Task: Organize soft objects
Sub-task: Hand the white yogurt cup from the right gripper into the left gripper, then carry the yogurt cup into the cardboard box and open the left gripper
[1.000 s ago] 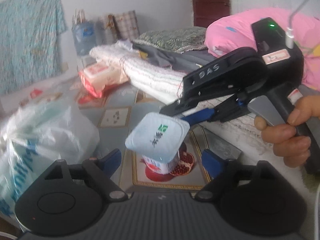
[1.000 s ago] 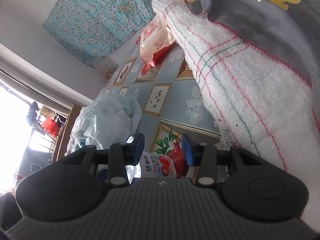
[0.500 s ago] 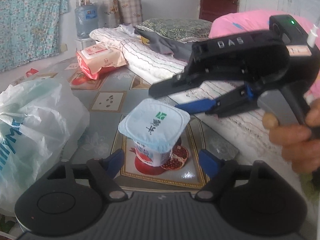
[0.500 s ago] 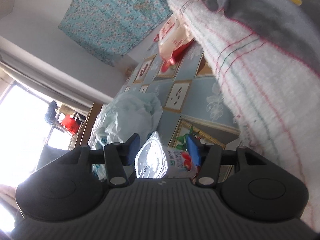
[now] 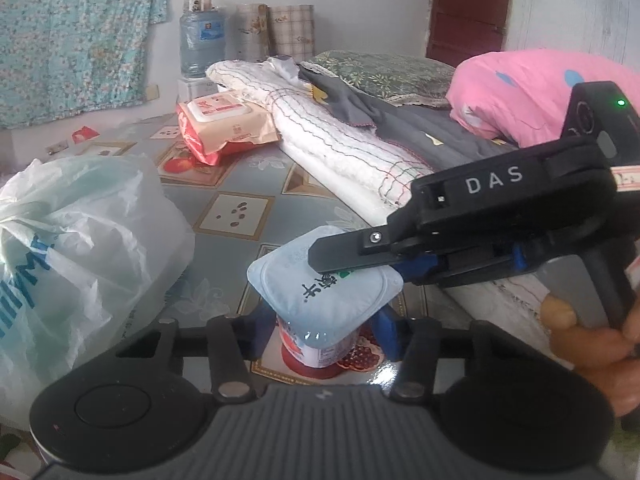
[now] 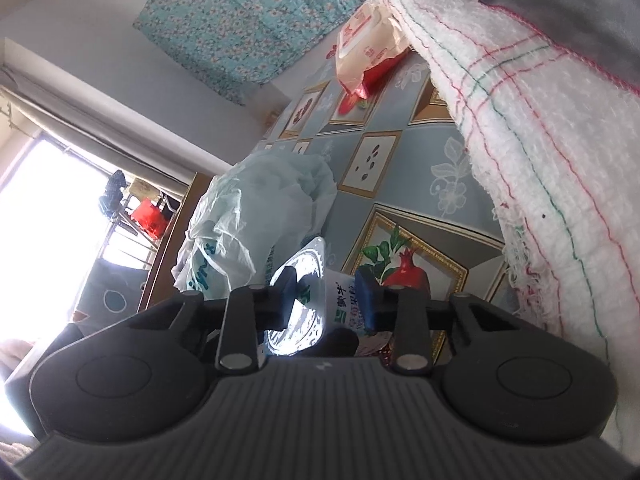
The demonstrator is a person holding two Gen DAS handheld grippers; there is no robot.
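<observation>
The yogurt cup stood upright on the patterned mat, near the cameras, with the plastic bag to its left and the folded white towel to its right. The left gripper had just been closing and its blue pads clasped the cup's body from both sides below the foil lid. The right gripper, also just closing, reached in from the right and pinched the cup's top edge, one finger lying across the lid and the other under the rim.
</observation>
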